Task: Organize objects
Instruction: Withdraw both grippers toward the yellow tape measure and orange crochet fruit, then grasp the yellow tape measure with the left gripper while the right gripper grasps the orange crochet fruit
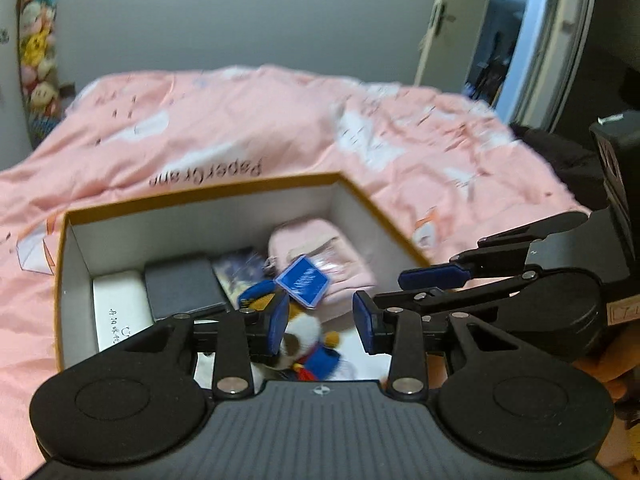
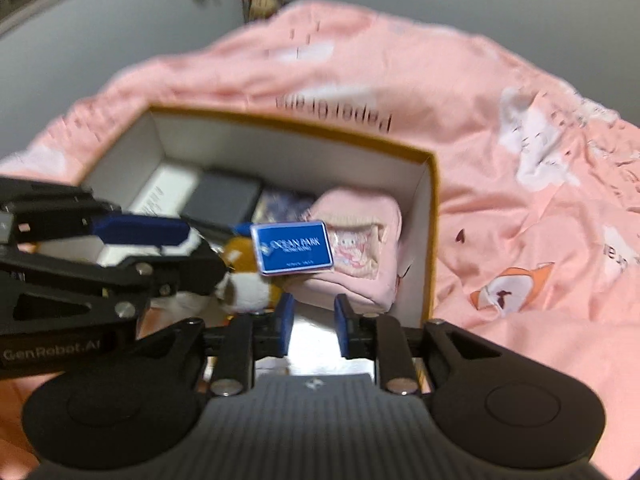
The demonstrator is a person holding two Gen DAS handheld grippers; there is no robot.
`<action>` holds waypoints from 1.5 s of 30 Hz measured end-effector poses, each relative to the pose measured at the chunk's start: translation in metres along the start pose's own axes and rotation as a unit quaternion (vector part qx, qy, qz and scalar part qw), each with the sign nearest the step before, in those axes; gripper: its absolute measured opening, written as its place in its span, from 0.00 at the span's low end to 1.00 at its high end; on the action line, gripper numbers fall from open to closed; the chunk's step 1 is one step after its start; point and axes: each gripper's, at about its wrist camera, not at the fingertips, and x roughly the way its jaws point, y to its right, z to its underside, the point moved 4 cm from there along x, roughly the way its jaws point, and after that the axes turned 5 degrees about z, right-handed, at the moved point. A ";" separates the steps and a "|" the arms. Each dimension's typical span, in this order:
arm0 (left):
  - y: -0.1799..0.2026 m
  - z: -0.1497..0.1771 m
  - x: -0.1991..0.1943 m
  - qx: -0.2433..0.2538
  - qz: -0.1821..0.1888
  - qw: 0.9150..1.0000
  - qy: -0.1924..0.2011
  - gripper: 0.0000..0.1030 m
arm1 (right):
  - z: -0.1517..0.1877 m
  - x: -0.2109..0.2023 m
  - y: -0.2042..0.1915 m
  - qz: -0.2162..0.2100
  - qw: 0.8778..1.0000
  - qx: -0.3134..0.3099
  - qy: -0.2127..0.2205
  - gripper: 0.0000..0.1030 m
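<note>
The box [image 1: 208, 216], an open cardboard carton with an orange rim and white inner walls, sits on the pink bedspread [image 1: 240, 128] and already holds most of the things. A white flat case [image 1: 120, 308] and a dark grey one [image 1: 182, 286] lie along its left wall, a soft pink pouch [image 2: 356, 248] fills the far right corner, and a plush toy [image 1: 308, 340] in blue and orange lies near the front wall. A glossy blue card [image 2: 294, 247] rests tilted on the pouch and the plush.

You hold your left gripper [image 1: 322, 322] over the plush with its jaws wide and empty; your right gripper [image 2: 314, 330] hovers over the bare white floor at the front edge, jaws moderately apart, also holding nothing. You seem to be at the stage of settling items inside. Next, the stiff, slick card probably needs a pinch by its edge to lay it flat.
</note>
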 end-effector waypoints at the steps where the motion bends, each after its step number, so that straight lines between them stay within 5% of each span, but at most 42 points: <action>1: 0.005 0.004 -0.008 0.005 0.001 1.000 0.009 0.42 | 0.005 -0.008 0.000 -0.002 1.000 0.006 0.017 0.34; 5: 0.021 0.019 -0.024 0.026 0.005 0.999 0.029 0.42 | 0.027 -0.035 -0.007 -0.002 0.998 0.019 0.066 0.41; 8: 0.028 0.037 -0.024 0.028 0.010 1.000 0.006 0.42 | 0.047 -0.039 -0.011 -0.005 0.997 0.022 0.071 0.42; 17: 0.005 0.093 0.013 -0.015 0.004 0.997 -0.082 0.42 | 0.094 0.013 -0.011 0.011 0.999 0.049 -0.002 0.43; 38: -0.014 0.124 0.047 -0.052 0.021 0.991 -0.119 0.52 | 0.125 0.042 -0.016 -0.033 0.995 0.079 -0.059 0.42; 45: -0.021 0.125 0.062 -0.075 0.041 0.989 -0.123 0.53 | 0.134 0.044 -0.004 -0.085 0.979 0.152 -0.106 0.43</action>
